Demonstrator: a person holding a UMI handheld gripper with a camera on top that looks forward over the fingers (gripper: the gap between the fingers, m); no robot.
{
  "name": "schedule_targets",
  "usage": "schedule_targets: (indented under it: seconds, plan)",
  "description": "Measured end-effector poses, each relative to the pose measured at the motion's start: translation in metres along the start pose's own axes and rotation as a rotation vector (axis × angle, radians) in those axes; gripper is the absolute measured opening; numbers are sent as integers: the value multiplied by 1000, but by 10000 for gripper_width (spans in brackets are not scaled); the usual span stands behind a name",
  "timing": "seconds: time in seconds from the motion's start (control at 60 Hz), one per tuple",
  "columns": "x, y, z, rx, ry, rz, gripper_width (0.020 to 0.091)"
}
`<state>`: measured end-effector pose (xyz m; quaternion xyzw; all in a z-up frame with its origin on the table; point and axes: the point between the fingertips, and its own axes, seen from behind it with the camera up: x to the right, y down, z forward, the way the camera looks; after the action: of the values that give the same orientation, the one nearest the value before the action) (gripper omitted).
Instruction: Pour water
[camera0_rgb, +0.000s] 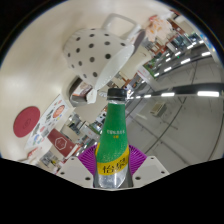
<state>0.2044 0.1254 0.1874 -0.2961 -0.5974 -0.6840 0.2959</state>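
Item: one green plastic bottle (116, 140), held in the gripper (115, 168) and raised off the tabletop (200, 150), its neck pointing away from the camera and tilted a little. Fingers: both purple pads (92, 160) press against the lower body of the bottle, one on each side, pinching it across the label. Cap: dark, screwed on, so in my judgement the pouring itself has not begun. Body: slim, round in section, translucent green, smooth and glossy, with a yellow and white printed label (112, 168) wrapped around the lower half; print too small to read. Handling, as a judgement: thin-walled plastic, likely to give under hard squeeze and slippery on the bare wall, so the labelled waist where the pads now sit is the sound place to hold; weight depends on the fill, which cannot be told here. Beyond the bottle: a white cup (95, 50) with dark polka dots, rounded and glazed in look, lying on its side with the mouth toward the camera, just past the bottle's cap. Also present: a pale, smooth tabletop; a red and white round object (25, 123) off to one side, unidentified; cluttered shelving in the far background.
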Motion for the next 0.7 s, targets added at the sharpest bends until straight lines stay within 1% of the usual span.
schedule_targets:
  seconds: [0.067,0.117,0.233,0.333,0.417,0.5,0.55,0.583,0.6,0.617,0.667,0.7]
  plan:
    - [16,-5,3,38,59,-146,383]
    - [22,-7,7,40,83,-210,383]
    - [23,-5,7,29,71,-225,386]
    - [18,-8,6,58,65,-222,385]
    - [19,-2,4,55,65,-129,385]
    - [30,17,7,14,83,154,386]
    - [34,33,2,-47,92,435,385]
    - [27,43,-6,-87,75,666,386]
    - [19,52,-6,-95,65,793,384]
    - [14,48,-7,-77,34,926,384]
    - [0,42,-12,-61,-28,1328,384]
    - [-11,39,-16,-71,-53,1596,384]
